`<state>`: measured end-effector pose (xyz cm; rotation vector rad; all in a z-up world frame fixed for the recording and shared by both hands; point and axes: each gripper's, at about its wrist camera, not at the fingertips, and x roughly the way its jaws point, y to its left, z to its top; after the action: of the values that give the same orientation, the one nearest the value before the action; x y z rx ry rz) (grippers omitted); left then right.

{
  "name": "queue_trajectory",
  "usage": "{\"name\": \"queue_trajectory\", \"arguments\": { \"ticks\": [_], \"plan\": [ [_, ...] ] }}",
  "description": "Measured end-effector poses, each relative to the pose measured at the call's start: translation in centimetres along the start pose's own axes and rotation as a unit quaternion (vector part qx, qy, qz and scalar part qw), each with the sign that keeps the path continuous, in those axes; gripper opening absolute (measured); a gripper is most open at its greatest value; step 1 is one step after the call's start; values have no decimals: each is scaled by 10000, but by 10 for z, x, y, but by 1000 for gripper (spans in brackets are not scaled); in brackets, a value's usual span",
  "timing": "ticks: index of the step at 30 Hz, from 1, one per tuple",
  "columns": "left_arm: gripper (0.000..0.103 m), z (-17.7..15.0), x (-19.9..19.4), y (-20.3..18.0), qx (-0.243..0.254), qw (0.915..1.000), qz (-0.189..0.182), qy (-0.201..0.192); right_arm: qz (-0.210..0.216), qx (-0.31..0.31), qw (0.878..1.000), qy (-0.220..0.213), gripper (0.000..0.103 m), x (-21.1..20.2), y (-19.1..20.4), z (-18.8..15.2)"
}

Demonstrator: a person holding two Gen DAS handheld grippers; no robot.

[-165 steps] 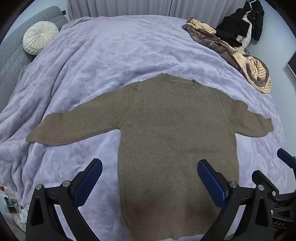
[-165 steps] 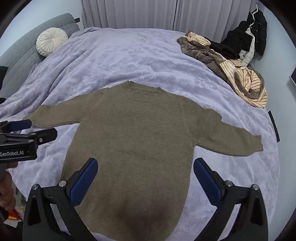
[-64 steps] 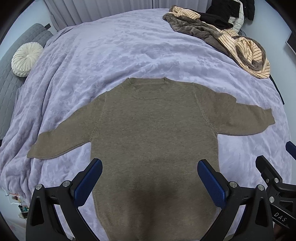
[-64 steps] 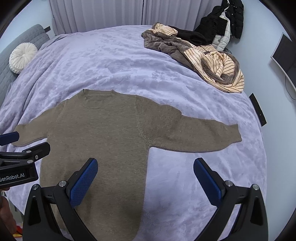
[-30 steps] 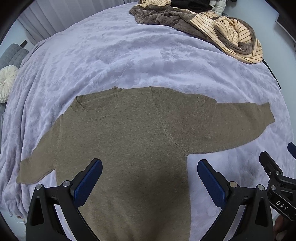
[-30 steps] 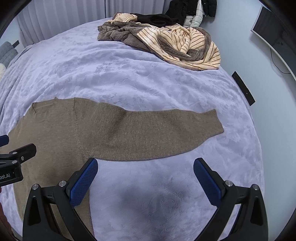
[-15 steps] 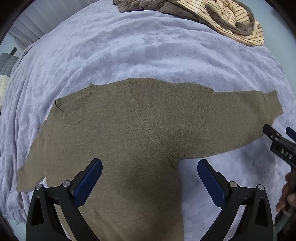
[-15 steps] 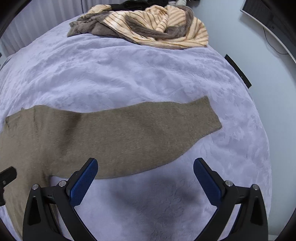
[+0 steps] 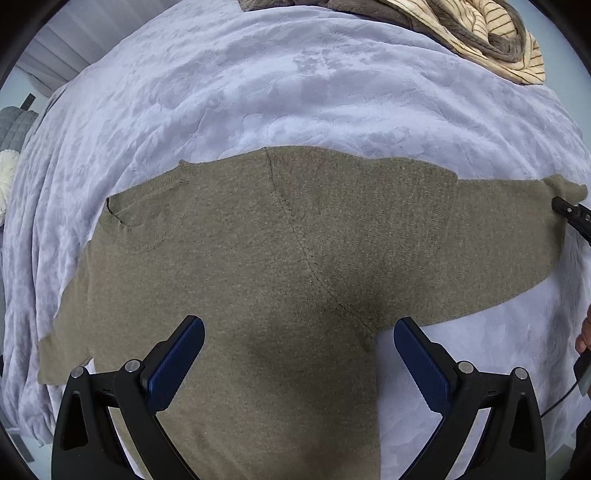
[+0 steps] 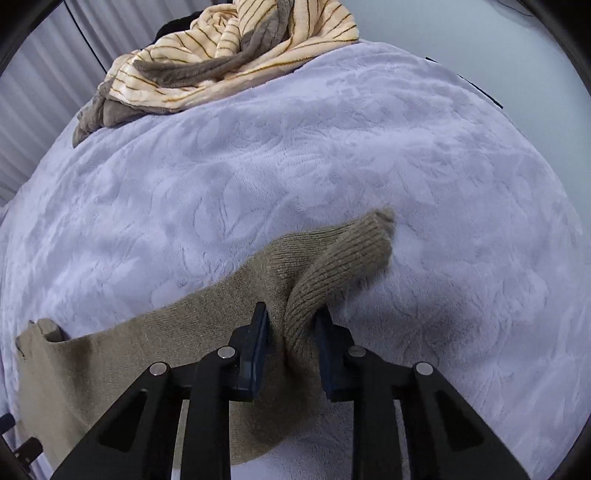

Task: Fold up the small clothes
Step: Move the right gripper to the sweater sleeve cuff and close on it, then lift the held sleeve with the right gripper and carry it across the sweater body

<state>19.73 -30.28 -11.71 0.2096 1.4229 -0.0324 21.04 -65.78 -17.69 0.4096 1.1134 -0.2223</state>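
Bed w/ lavender embossed blanket (image 9: 295,85), pleated curtains (image 10: 33,110) behind, pale wall (image 10: 461,22), grey quilted headboard (image 9: 11,125).

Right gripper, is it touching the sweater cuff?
Touching. The right wrist view shows the right gripper with its jaws pinched on the bunched cuff.

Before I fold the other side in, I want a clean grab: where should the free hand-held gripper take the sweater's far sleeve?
Probably at the cuff end, coming in from the outer side with the left hand-held gripper. That sleeve lies flat on the blanket, so its free edge pinches easiest, as with the right hand-held gripper.
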Motion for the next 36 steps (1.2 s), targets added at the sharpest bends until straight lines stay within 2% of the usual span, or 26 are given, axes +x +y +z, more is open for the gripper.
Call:
{"name": "queue_trajectory", "arguments": {
  "ticks": [5, 9, 11, 13, 14, 19, 24, 30, 36],
  "plan": [
    [103, 11, 15, -6, -162, 9998, -146, 24, 285, 17, 9985, -457, 25, -47, -13, -13],
    [103, 23, 42, -30, 84, 9999, -59, 125, -29, -158, 9994, -319, 25, -49, -19, -27],
    [103, 27, 66, -42, 226, 9985, -45, 492, -298, -257, 9992, -97, 25, -35, -19, -31],
    [103, 27, 92, -47, 274, 9931, 3, 1137, -404, -243, 9989, 2, 25, -35, -25, -37],
    [103, 27, 94, -45, 197, 9924, -76, 1216, -379, -205, 9991, -27, 25, -39, -26, -38],
    [103, 22, 45, -30, 130, 9987, -258, 422, -230, -327, 9984, -399, 25, -73, -15, -36],
    [103, 5, -9, -9, 74, 9996, -231, -150, -176, -375, 9974, -588, 25, -98, 4, -31],
    [103, -26, -62, 20, -179, 9979, 5, -618, -47, -541, 9965, -633, 24, -128, 34, -35],
    [103, -62, -95, 68, -532, 9959, 12, -732, 321, -694, 9937, -814, 24, -164, 65, -45]
  ]
}}
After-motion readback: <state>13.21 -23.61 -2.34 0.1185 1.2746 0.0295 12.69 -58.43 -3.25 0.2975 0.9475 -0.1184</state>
